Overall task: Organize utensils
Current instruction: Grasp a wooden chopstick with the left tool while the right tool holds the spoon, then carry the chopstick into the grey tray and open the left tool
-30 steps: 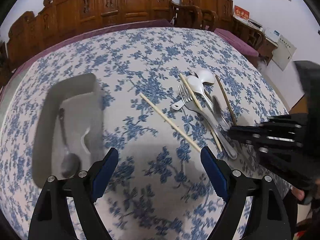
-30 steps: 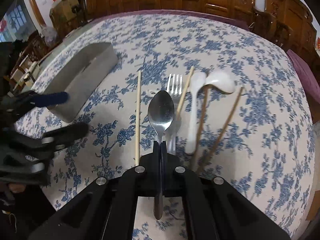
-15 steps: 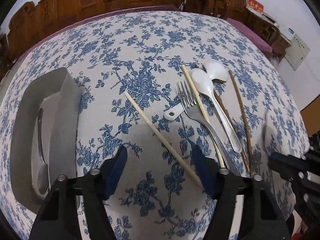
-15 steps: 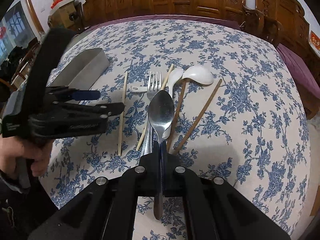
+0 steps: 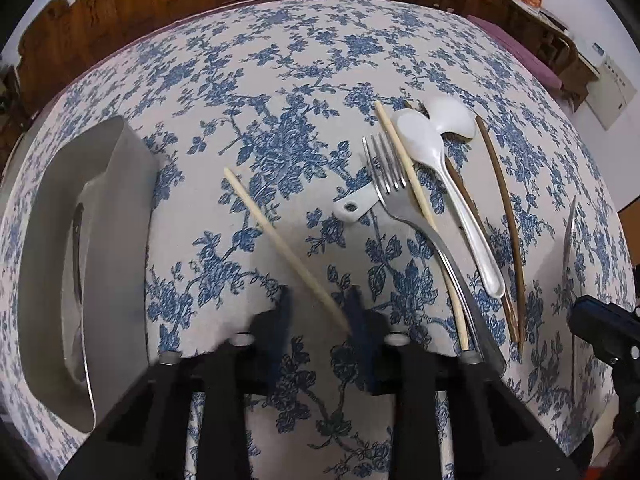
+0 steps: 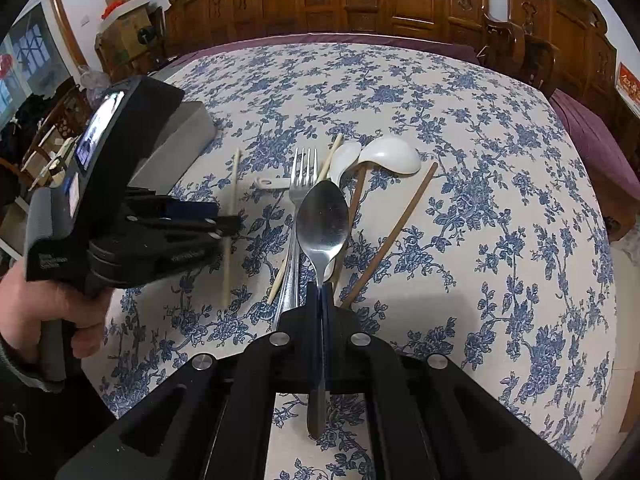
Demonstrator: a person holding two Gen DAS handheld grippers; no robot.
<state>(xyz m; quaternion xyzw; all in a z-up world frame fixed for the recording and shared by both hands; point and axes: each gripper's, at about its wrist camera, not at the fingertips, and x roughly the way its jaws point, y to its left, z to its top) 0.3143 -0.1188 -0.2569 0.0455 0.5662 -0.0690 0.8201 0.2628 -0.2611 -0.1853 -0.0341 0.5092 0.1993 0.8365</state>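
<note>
My right gripper [image 6: 322,292] is shut on a metal spoon [image 6: 323,220] and holds it above the table, bowl forward. My left gripper [image 5: 318,314] is low over the table, its blurred jaws narrowing around the near end of a light chopstick [image 5: 276,236], a gap still between them. A fork [image 5: 396,196], a second light chopstick [image 5: 416,200], two white spoons [image 5: 436,160] and two dark chopsticks [image 5: 500,208] lie in a pile to the right. A grey tray [image 5: 132,208] at the left holds a metal spoon [image 5: 78,272].
The table has a blue floral cloth [image 5: 288,80]. Carved wooden chairs [image 6: 400,0] ring its far side. The left gripper's body and the hand that holds it [image 6: 120,208] fill the left of the right wrist view. The table's near edge is close below both grippers.
My left gripper has moved forward and down to the light chopstick and its jaws have narrowed. My right gripper has lifted back with the spoon.
</note>
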